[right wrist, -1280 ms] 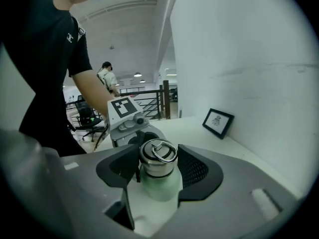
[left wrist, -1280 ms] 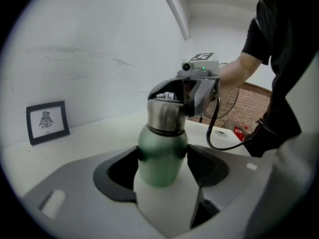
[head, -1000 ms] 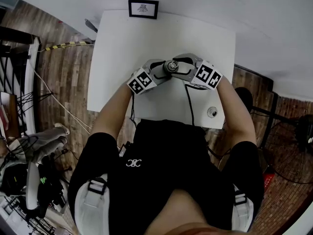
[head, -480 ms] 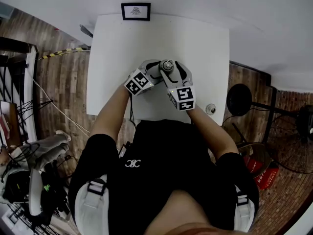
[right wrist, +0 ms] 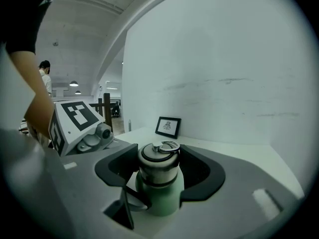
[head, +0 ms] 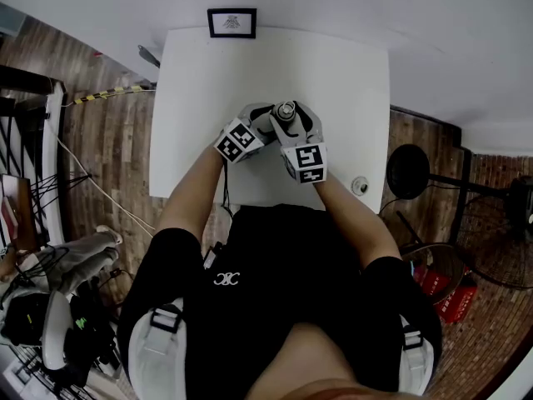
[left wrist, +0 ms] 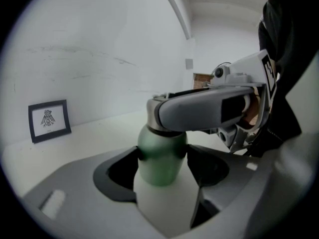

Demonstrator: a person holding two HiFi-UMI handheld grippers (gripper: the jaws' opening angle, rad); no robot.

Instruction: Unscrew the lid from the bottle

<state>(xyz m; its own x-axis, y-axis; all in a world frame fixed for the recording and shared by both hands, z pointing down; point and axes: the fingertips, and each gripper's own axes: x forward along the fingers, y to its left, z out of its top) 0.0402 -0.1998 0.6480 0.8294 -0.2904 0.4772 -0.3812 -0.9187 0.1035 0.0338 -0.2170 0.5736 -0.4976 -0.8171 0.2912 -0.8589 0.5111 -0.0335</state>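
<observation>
Jaws of our right gripper stand on either side of the metal lid and are opening. The lid sits between the dark pads, and we see a thin gap on its left side. A small ring lies on the lid's top. The lid is on the bottle, whose green body shows just below it.

Our left gripper comes in lower on the bottle, and its two pads are closed against the green body from both sides. We hold the two grippers close together, with the right one crossing above the left.

The bottle stands upright on the white table, toward the edge nearest us. A small framed picture leans at the far edge against the wall. A small round object lies near the table's front right corner, well apart from the bottle.
</observation>
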